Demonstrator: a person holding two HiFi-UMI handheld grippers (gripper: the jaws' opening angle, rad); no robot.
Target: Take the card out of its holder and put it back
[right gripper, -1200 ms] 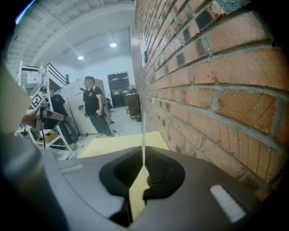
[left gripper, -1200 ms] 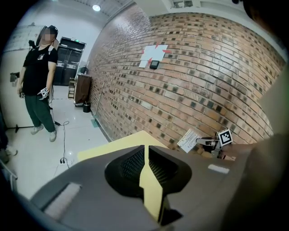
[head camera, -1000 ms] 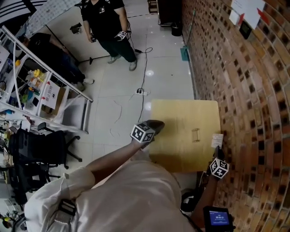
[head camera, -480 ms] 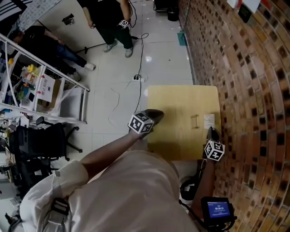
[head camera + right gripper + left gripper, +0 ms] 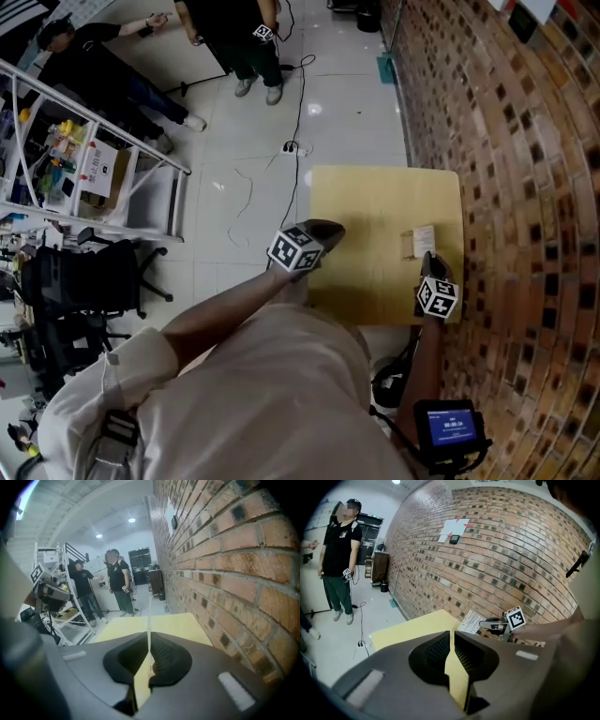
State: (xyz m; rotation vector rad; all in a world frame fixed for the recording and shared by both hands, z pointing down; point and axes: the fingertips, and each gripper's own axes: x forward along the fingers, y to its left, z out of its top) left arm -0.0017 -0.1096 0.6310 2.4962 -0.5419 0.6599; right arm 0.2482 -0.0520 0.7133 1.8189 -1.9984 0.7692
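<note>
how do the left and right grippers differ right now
The right gripper is shut on the white card, which shows edge-on between its pads. The left gripper holds nothing, and its jaws stand a narrow gap apart. The right gripper is at the side of the yellow table nearest the brick wall, beside the card holder; the left gripper is at the opposite edge. Both are dark grey and reach over the table.

From overhead we look steeply down on the desk [image 5: 366, 211], with the brick wall [image 5: 534, 187] at right. The camera on the left gripper [image 5: 328, 228] sits close behind its fingers [image 5: 436, 649], facing right across the desk toward that wall. The one on the right gripper [image 5: 427, 258] faces far along it. All three share the desk, and each gripper camera catches the other gripper.
</note>
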